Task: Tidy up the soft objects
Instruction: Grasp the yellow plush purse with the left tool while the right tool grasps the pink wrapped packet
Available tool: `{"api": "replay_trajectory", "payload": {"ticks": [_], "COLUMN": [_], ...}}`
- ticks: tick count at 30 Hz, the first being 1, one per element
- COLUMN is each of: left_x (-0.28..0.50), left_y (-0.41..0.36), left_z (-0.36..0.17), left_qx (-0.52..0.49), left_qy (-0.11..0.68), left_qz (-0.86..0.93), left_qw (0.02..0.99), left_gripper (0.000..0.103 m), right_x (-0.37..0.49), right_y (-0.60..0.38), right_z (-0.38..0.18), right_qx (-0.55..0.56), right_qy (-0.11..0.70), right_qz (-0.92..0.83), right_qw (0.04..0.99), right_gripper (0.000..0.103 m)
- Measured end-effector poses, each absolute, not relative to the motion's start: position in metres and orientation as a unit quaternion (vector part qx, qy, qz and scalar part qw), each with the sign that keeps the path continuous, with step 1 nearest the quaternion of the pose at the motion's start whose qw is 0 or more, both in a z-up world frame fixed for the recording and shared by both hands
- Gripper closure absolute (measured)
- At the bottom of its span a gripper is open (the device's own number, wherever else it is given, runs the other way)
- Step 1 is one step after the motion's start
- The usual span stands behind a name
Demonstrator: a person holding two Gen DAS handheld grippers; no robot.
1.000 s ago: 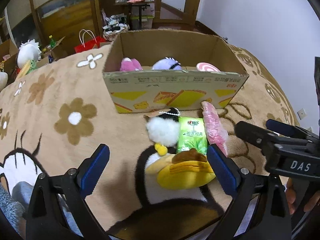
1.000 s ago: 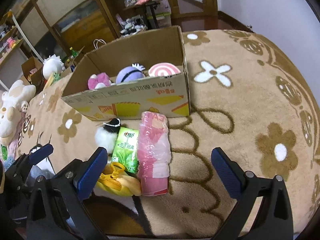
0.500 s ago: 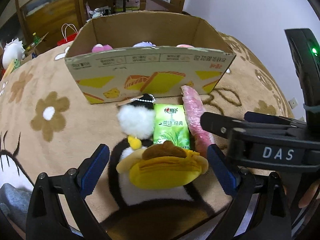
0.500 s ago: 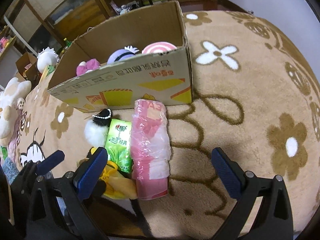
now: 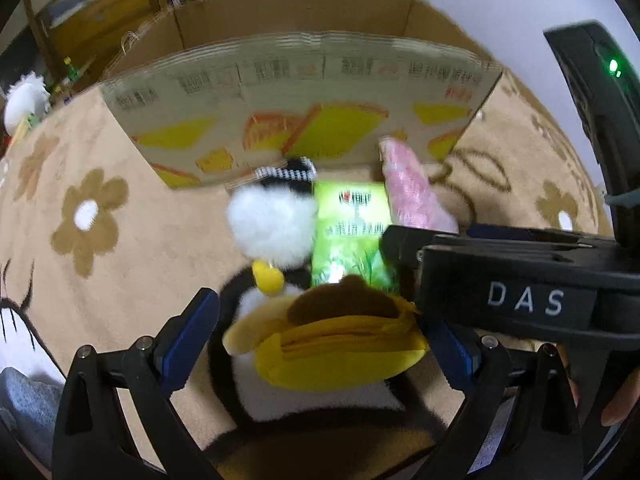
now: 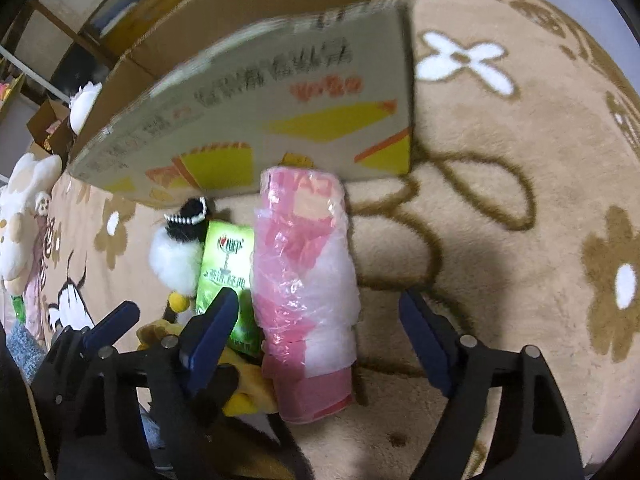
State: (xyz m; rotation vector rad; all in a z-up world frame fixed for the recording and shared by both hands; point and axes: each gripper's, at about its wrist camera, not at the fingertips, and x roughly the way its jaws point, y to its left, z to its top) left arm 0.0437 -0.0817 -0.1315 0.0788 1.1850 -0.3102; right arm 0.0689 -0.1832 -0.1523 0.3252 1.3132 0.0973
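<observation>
A yellow plush with a brown top [image 5: 340, 344] lies on the carpet between the open fingers of my left gripper [image 5: 324, 340]. Beyond it lie a white and black fluffy toy [image 5: 272, 224], a green tissue pack [image 5: 352, 228] and a pink plastic-wrapped pack [image 5: 412, 188]. In the right wrist view, my right gripper [image 6: 320, 324] is open around the near half of the pink pack [image 6: 304, 280], with the green pack [image 6: 228, 264] and the fluffy toy [image 6: 176, 256] to its left. The cardboard box [image 5: 296, 112] stands just behind them.
The right gripper's body crosses the left wrist view [image 5: 520, 292] at the right. The left gripper shows in the right wrist view [image 6: 108, 328] at the lower left. Plush toys [image 6: 24, 208] lie at the far left on the flowered carpet [image 6: 520, 160].
Both grippers have moved forward and down toward the pile. The left now straddles the yellow plush and the right straddles the pink pack. The box's contents have dropped out of sight.
</observation>
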Motion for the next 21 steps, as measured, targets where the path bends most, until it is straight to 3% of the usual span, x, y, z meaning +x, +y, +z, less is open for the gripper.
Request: {"api": "replay_trajectory", "payload": {"ticks": [4, 10, 12, 16, 21], "left_x": [0.045, 0.042, 0.04, 0.04, 0.038], "left_y": [-0.081, -0.084, -0.084, -0.087, -0.079], "left_z": [-0.134, -0.134, -0.131, -0.13, -0.115], "left_qx": [0.018, 0.021, 0.022, 0.02, 0.028], "left_qy": [0.563, 0.561, 0.556, 0.553, 0.527], "left_qz": [-0.152, -0.165, -0.167, -0.167, -0.157], "left_qw": [0.812, 0.811, 0.814, 0.816, 0.835], "left_gripper": [0.011, 0.025, 0.027, 0.029, 0.029], "right_x": [0.069, 0.072, 0.071, 0.07, 0.068], "right_y": [-0.174, -0.172, -0.173, -0.178, -0.184], "right_z": [-0.157, -0.16, -0.158, -0.15, -0.144], "right_qx": [0.145, 0.17, 0.174, 0.163, 0.153], "right_qy": [0.612, 0.609, 0.605, 0.597, 0.592], "right_qz": [0.055, 0.071, 0.074, 0.071, 0.065], "right_qw": [0.775, 0.771, 0.774, 0.782, 0.788], "right_gripper": [0.022, 0.043, 0.059, 0.08, 0.084]}}
